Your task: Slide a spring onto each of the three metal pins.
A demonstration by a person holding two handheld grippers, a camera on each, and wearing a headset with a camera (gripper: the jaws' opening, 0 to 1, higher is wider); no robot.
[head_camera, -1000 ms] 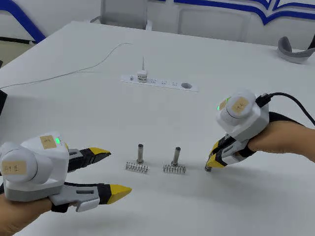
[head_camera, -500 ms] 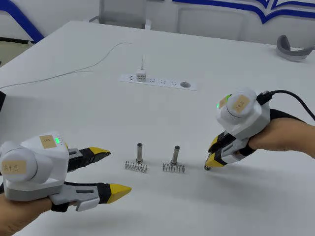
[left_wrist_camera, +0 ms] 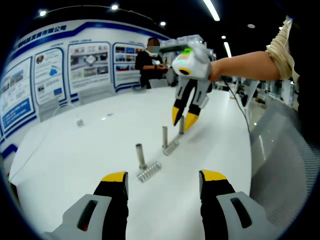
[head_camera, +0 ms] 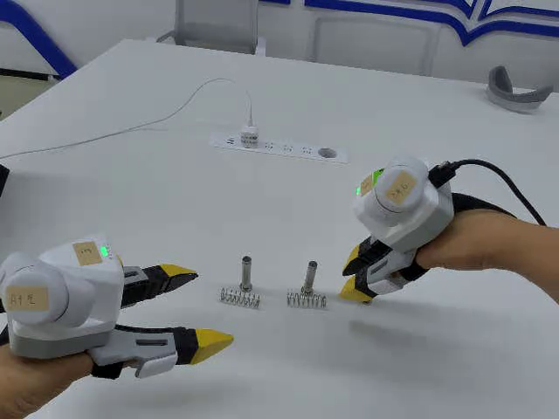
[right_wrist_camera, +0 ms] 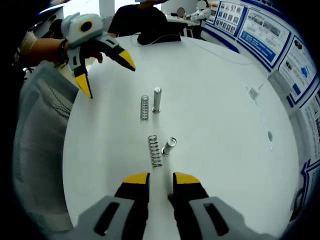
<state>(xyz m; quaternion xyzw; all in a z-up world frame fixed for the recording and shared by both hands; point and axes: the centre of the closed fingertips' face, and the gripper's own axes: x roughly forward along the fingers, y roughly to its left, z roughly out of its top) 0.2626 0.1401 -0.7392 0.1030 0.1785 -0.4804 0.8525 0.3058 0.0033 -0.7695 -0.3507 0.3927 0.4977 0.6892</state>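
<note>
Head view: near the middle of the white table (head_camera: 131, 192) a short grey metal pin (head_camera: 246, 271) stands upright, and a second pin (head_camera: 309, 277) just like it stands at its 3 o'clock. A thin coiled spring (head_camera: 240, 298) lies on its side at the 6 o'clock foot of the first, and a second spring (head_camera: 307, 300) lies the same way before the other, neither of them on a pin. The left gripper (head_camera: 197, 307) sits at 7 o'clock with its yellow-tipped jaws wide apart. The right gripper (head_camera: 355, 278) points down at 3 o'clock of the second pin, its jaws close together with a narrow gap. In the left gripper view a third pin (left_wrist_camera: 181, 125) shows between those tips, but I cannot tell whether it is clamped or merely stands behind them; in the head view the gripper's body covers that spot. Tan stickers (head_camera: 26, 298) on both grippers carry handwriting too small to read, and the wall posters (left_wrist_camera: 85, 65) are blurred. A power strip (head_camera: 271, 147) lies at 12 o'clock
</note>
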